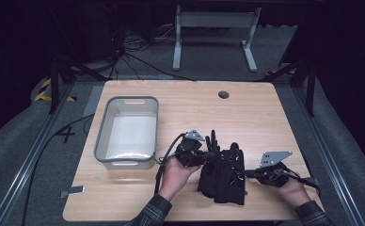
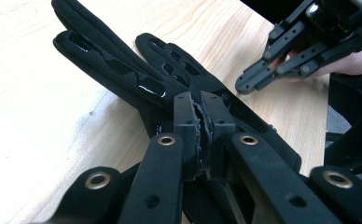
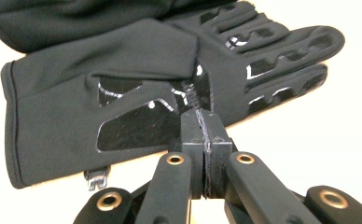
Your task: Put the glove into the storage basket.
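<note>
High view, black gloves (image 1: 224, 174) between 2 claws (both closed)

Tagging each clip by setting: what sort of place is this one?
Probably a lab recording station: a bare wooden table between metal rails on grey carpet, loose cables and a desk frame behind, dark surroundings.

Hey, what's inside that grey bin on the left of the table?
The bin looks empty: its pale floor shows bare in the high view. The near wall hides a strip of that floor, so something small lying flat there couldn't be ruled out.
</note>
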`<act>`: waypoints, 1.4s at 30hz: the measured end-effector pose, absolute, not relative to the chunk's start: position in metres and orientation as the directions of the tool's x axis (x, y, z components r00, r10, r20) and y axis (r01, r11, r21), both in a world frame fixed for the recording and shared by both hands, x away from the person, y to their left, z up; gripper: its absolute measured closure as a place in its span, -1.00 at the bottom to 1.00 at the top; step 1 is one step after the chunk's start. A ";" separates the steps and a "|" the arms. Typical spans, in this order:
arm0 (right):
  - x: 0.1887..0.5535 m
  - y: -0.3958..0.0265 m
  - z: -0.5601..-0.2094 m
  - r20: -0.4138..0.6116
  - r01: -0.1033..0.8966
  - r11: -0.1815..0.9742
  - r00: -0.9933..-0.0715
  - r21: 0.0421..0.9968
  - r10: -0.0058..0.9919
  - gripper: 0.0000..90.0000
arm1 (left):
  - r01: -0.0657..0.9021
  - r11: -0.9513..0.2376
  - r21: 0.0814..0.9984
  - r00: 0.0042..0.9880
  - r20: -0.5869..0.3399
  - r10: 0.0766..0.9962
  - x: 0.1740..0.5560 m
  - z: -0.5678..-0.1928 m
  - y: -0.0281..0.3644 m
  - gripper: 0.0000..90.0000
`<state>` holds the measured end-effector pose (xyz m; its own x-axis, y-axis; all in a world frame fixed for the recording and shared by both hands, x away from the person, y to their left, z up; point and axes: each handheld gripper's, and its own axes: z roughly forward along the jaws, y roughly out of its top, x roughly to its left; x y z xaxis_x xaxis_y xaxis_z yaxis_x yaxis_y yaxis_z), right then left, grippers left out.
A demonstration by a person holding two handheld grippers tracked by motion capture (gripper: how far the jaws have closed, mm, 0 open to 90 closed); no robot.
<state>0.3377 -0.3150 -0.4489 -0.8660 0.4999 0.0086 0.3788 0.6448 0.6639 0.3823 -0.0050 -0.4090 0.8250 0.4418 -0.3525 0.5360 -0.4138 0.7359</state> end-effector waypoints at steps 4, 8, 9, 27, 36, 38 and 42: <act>0.339 -0.310 -0.452 0.021 0.379 0.649 -0.873 0.659 0.488 1.00 | 0.533 -0.412 0.739 0.827 -0.352 0.440 0.382 -0.408 -0.004 0.91; 0.341 -0.306 -0.454 0.040 0.383 0.640 -0.875 0.666 0.482 1.00 | 0.530 -0.407 0.744 0.828 -0.351 0.436 0.381 -0.407 -0.004 0.91; 0.342 -0.304 -0.454 0.036 0.380 0.644 -0.877 0.664 0.480 1.00 | 0.529 -0.407 0.745 0.829 -0.352 0.434 0.381 -0.407 -0.004 0.90; 0.344 -0.294 -0.453 0.029 0.359 0.649 -0.887 0.670 0.461 1.00 | 0.485 -0.441 0.756 0.865 -0.341 0.368 0.383 -0.410 -0.041 0.83; 0.343 -0.298 -0.450 0.017 0.357 0.647 -0.883 0.673 0.469 1.00 | 0.462 -0.439 0.771 0.880 -0.334 0.338 0.385 -0.410 -0.056 0.75; 0.343 -0.298 -0.451 0.015 0.358 0.650 -0.882 0.670 0.471 1.00 | 0.456 -0.435 0.777 0.882 -0.327 0.340 0.385 -0.408 -0.054 0.75; 0.344 -0.305 -0.449 0.015 0.365 0.640 -0.875 0.676 0.484 1.00 | 0.455 -0.445 0.771 0.878 -0.302 0.372 0.384 -0.409 -0.043 0.79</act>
<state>0.3436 -0.3045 -0.4494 -0.8752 0.4836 0.0148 0.3652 0.6404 0.6757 0.3836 -0.0431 -0.4087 0.8775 0.3721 -0.3025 0.4547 -0.4452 0.7714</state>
